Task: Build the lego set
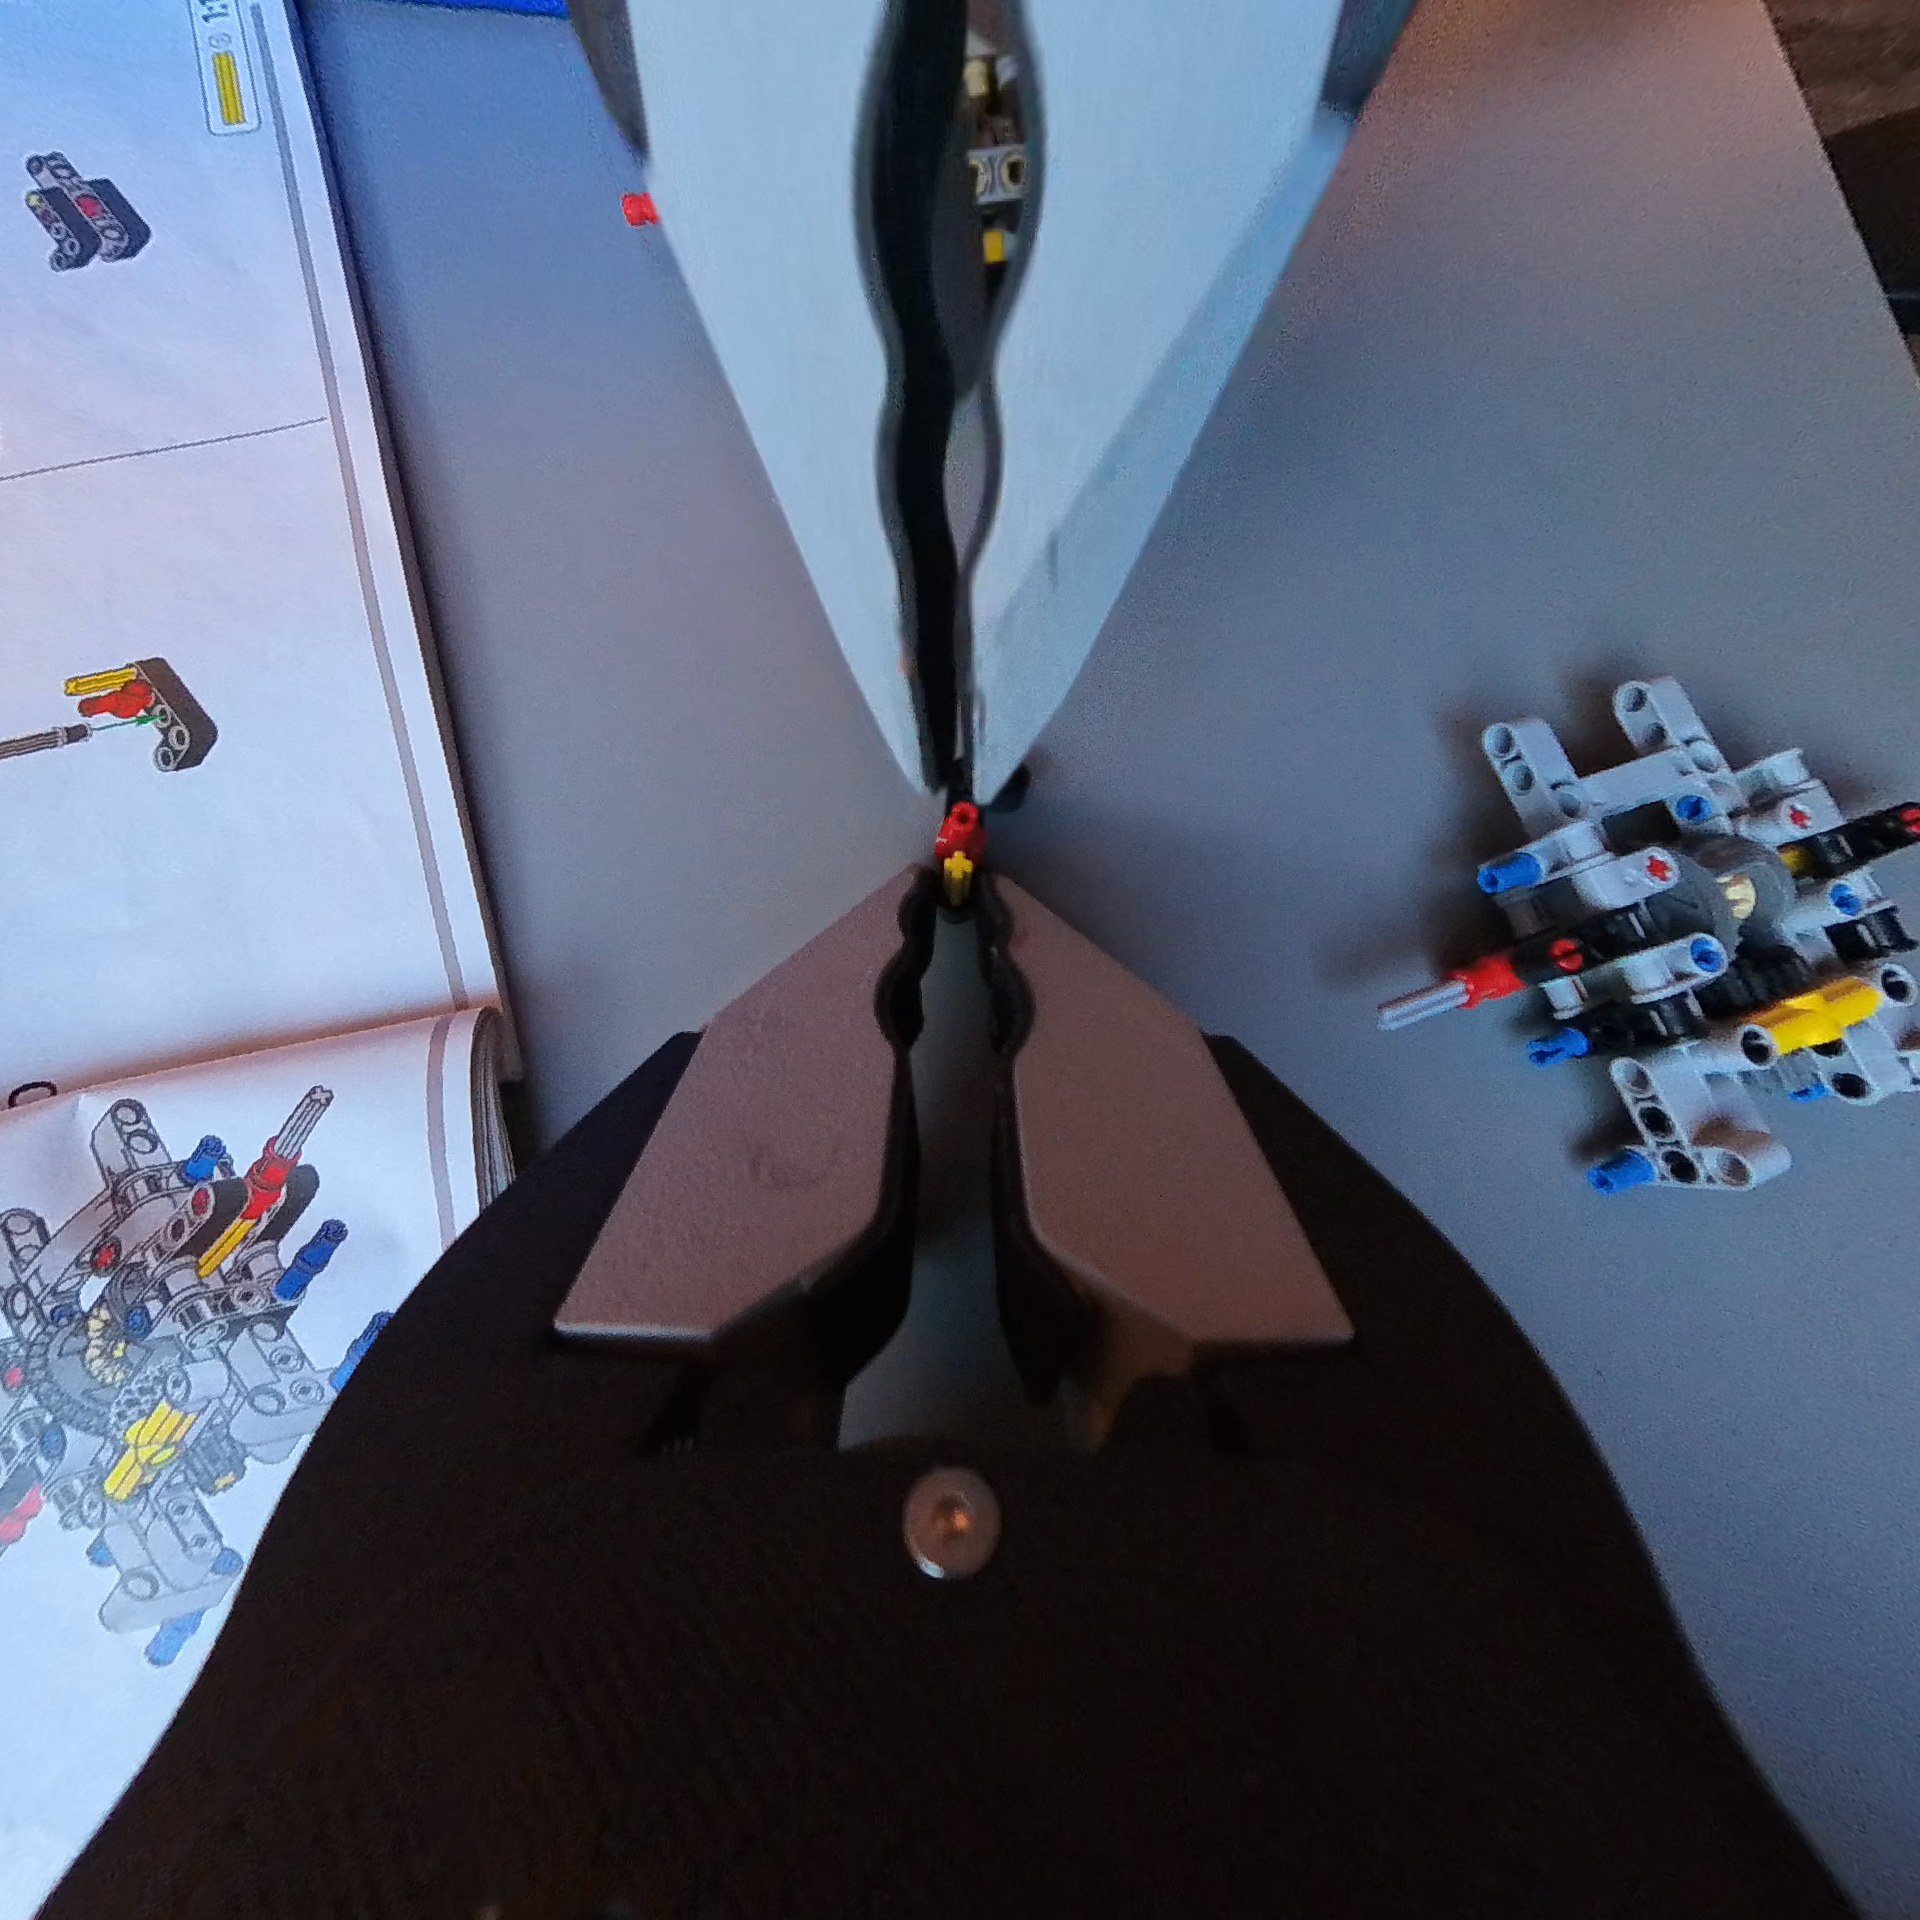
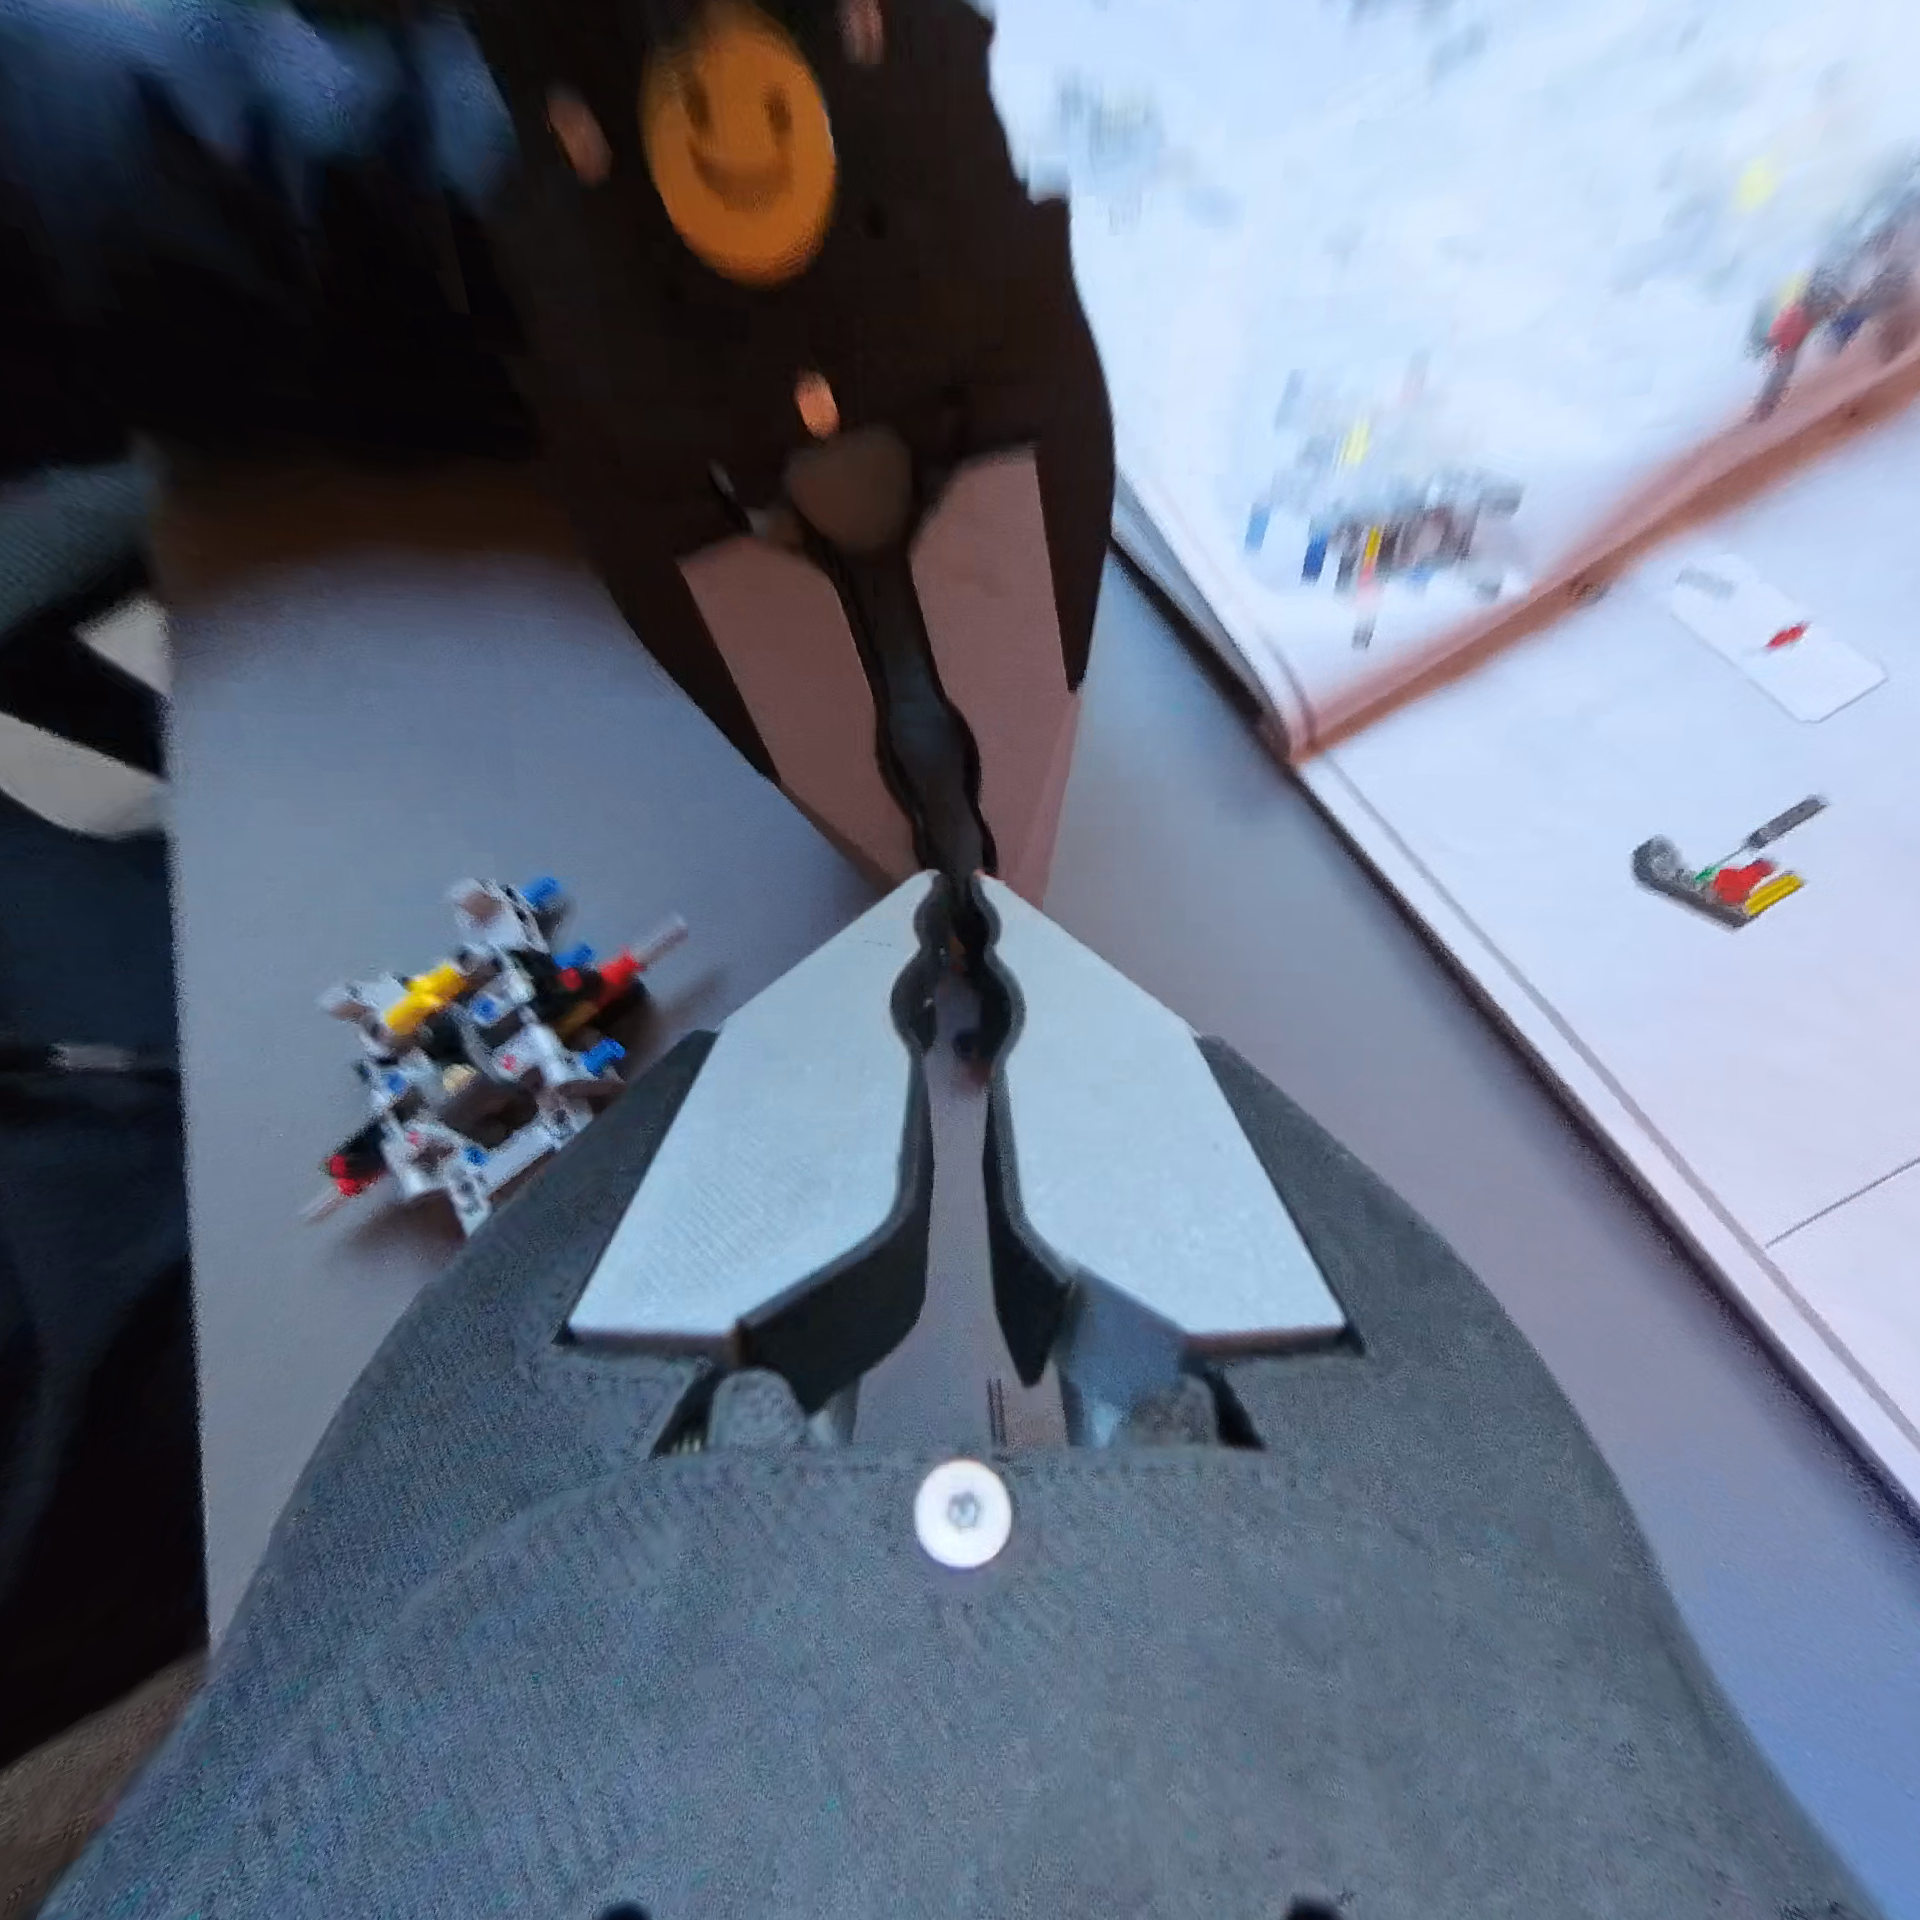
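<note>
Two handheld grippers are meeting tip to tip above a grey table (image 1: pixel 1299 520). The left gripper (image 1: pixel 958 883) is clamping a small yellow axle pin (image 1: pixel 957 871) tipped by a red connector (image 1: pixel 961 828). The right gripper (image 2: pixel 958 883) is closed, apparently on the red piece. A brick model (image 1: pixel 1704 935) is sitting right, an instruction booklet (image 1: pixel 208 520) left.

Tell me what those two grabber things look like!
The left gripper has a black fan-shaped body, a silver screw, flat tan-looking fingers and wavy black pads. The right gripper has a grey-black body and pale grey fingers. A smiley sticker decorates the left one.
</note>
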